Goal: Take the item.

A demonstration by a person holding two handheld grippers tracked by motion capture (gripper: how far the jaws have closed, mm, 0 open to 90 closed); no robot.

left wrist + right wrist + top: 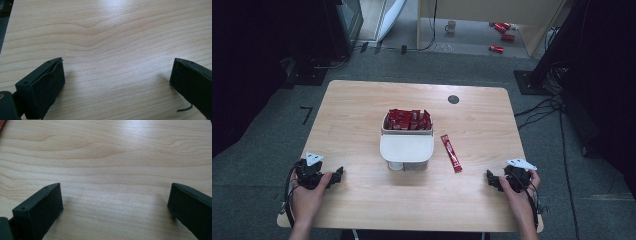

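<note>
Both grippers, left (337, 175) and right (490, 178), rested wide open and empty; red sachet (451, 153) lay lengthwise ahead-left of the right jaws, nearer.

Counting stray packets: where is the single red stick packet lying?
In the high view, the red stick packet lies flat on the table, just right of the white container, apart from it.

Dim high view, dark edges; soft glare on table (117, 15).

Table (362, 115): pale wood, wavy grain. Container (407, 148): white, red packets (408, 120) inside. Loose stick sachet (451, 153): red (white print). Grippers: black.
</note>
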